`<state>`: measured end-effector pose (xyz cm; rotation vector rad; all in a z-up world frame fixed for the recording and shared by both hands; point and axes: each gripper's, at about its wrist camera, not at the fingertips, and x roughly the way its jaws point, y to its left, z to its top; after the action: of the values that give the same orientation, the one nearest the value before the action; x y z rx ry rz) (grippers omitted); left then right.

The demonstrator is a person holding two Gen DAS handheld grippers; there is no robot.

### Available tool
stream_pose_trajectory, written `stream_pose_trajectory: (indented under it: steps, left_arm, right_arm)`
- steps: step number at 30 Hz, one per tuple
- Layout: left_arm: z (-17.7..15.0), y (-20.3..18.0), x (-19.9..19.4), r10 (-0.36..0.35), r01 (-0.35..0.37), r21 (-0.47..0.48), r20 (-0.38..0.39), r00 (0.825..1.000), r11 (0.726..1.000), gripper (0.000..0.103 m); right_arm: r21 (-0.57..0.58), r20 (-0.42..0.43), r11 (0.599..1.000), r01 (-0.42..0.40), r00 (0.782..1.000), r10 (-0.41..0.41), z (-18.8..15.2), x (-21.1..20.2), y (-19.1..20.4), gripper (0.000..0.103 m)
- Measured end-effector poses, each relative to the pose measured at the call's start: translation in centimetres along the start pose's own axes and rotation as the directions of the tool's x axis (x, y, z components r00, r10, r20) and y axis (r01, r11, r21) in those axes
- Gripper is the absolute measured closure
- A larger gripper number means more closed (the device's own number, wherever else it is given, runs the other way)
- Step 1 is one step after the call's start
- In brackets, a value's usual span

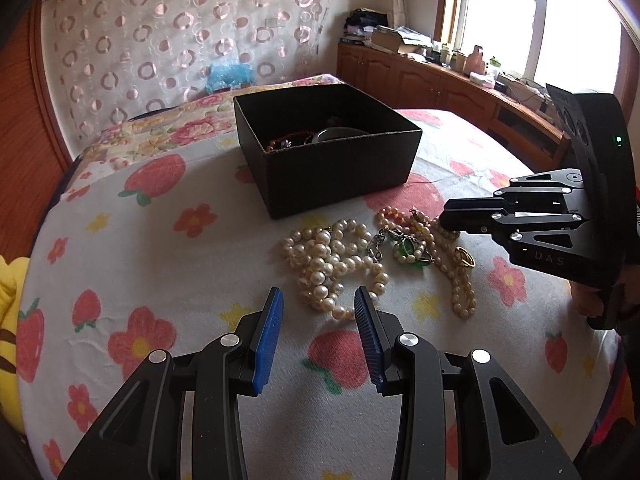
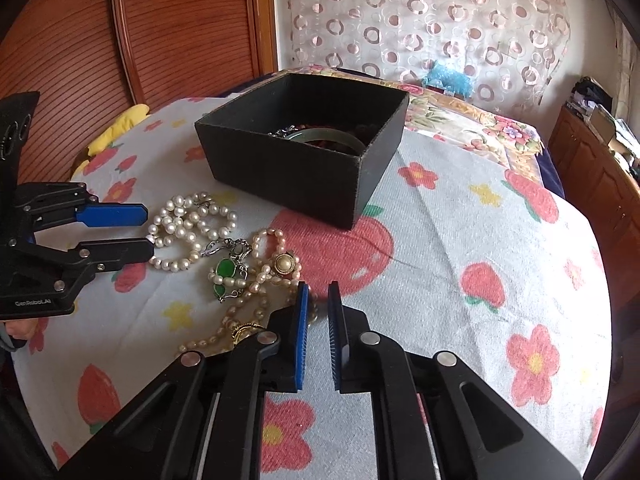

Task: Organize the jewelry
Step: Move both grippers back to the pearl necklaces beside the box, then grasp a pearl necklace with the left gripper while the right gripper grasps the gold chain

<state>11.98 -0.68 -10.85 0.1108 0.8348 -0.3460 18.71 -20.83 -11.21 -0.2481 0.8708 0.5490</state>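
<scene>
A black open box (image 1: 332,168) (image 2: 296,172) stands on the flowered bedspread and holds a bangle and other pieces. In front of it lies a heap of jewelry: a white pearl strand (image 1: 328,264) (image 2: 192,228), a green-stone piece (image 1: 410,252) (image 2: 226,272), a pinkish pearl strand (image 1: 456,280) (image 2: 264,264) and a gold ring (image 1: 466,258) (image 2: 244,330). My left gripper (image 1: 319,300) (image 2: 146,230) is open, just short of the white pearls. My right gripper (image 2: 318,296) (image 1: 450,226) is open by a narrow gap, empty, at the heap's right edge.
The bedspread (image 1: 160,264) covers a bed with a wooden headboard (image 2: 160,32). A yellow plush toy (image 1: 8,312) lies at the left edge. Wooden cabinets (image 1: 440,84) with clutter run under the window on the right.
</scene>
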Motion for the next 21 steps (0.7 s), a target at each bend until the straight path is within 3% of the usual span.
stream_pose_trajectory:
  steps: [11,12,21]
  left_arm:
    - [0.5,0.6,0.7,-0.025,0.025,-0.039,-0.001,1.0,0.999,0.087]
    - [0.5,0.6,0.5,-0.018,0.019,-0.038,0.011,1.0,0.999,0.096]
    - [0.8,0.9,-3.0,-0.006,0.012,-0.065,0.097,0.995,0.998,0.096]
  right_arm:
    - [-0.007,0.0,1.0,0.009,1.0,-0.009,-0.1,-0.1,-0.1,0.093]
    - [-0.008,0.001,1.0,0.01,1.0,-0.01,-0.2,-0.2,-0.1,0.093]
    - [-0.009,0.001,1.0,0.01,1.0,-0.01,-0.1,-0.1,-0.1,0.094]
